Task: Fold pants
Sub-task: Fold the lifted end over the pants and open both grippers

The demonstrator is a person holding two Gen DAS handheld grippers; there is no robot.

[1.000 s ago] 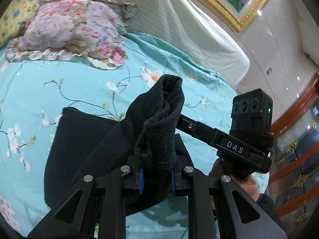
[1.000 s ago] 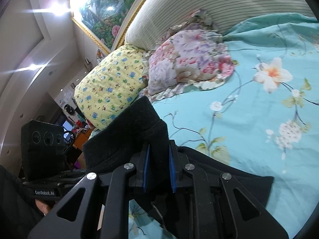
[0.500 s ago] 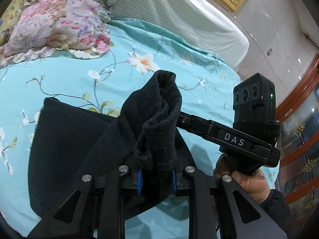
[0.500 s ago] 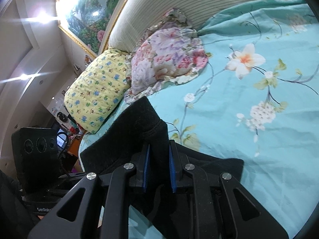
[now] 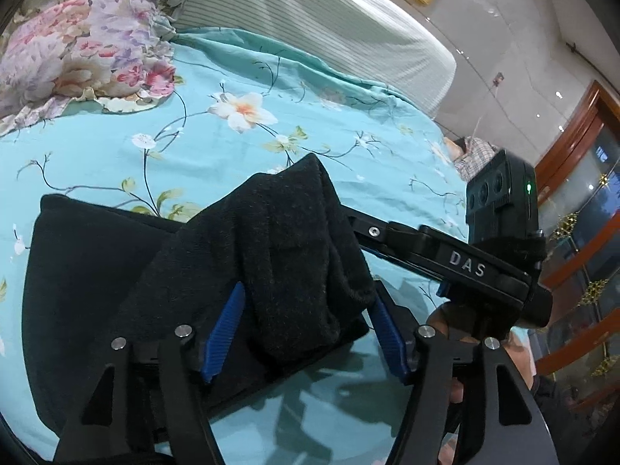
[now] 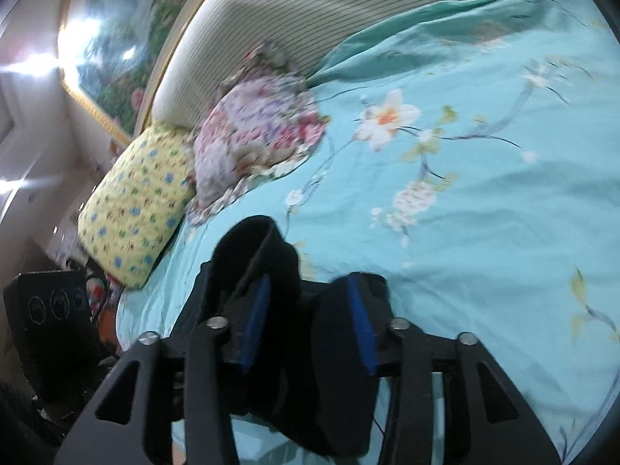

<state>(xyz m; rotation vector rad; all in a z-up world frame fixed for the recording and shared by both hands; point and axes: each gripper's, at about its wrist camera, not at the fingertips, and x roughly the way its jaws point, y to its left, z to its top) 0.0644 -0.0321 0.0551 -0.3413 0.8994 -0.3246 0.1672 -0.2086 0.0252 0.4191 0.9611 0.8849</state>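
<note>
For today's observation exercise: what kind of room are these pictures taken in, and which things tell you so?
Most likely a home bedroom: a turquoise floral bedsheet, a pink floral pillow beside a yellow patterned pillow, and a striped padded headboard behind them.

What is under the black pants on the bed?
The black pants lie on a turquoise flowered bedsheet, which shows all around them. Directly beneath, the cloth hides everything, so whether anything else lies under there cannot be seen.
</note>
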